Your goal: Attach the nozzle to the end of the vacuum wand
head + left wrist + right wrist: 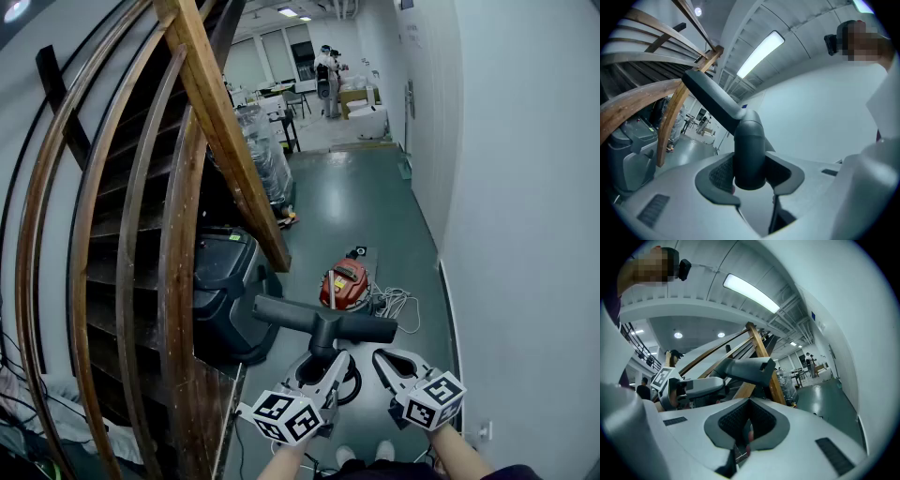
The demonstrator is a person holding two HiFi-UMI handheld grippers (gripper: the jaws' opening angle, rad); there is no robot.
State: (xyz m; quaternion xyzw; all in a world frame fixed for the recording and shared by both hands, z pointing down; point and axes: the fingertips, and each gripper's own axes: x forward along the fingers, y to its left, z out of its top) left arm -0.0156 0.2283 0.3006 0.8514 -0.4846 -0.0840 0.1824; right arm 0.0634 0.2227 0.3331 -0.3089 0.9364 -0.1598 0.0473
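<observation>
Narrow corridor with a glossy green floor (361, 202), closed on the right by a plain white wall (525, 187) and on the left by a dark wooden staircase (112, 216) with curved rails. At the far end, desks (277, 98) and cardboard boxes (359, 101), with a plastic-wrapped stack (262, 155) nearer, beside the stairs. Overhead, a long lit strip light (759, 52) and small round lamps (678, 335) further off.

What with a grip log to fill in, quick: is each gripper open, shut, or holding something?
Left gripper: shut on the black vacuum nozzle, at its neck.
Right gripper: shut, empty.
</observation>
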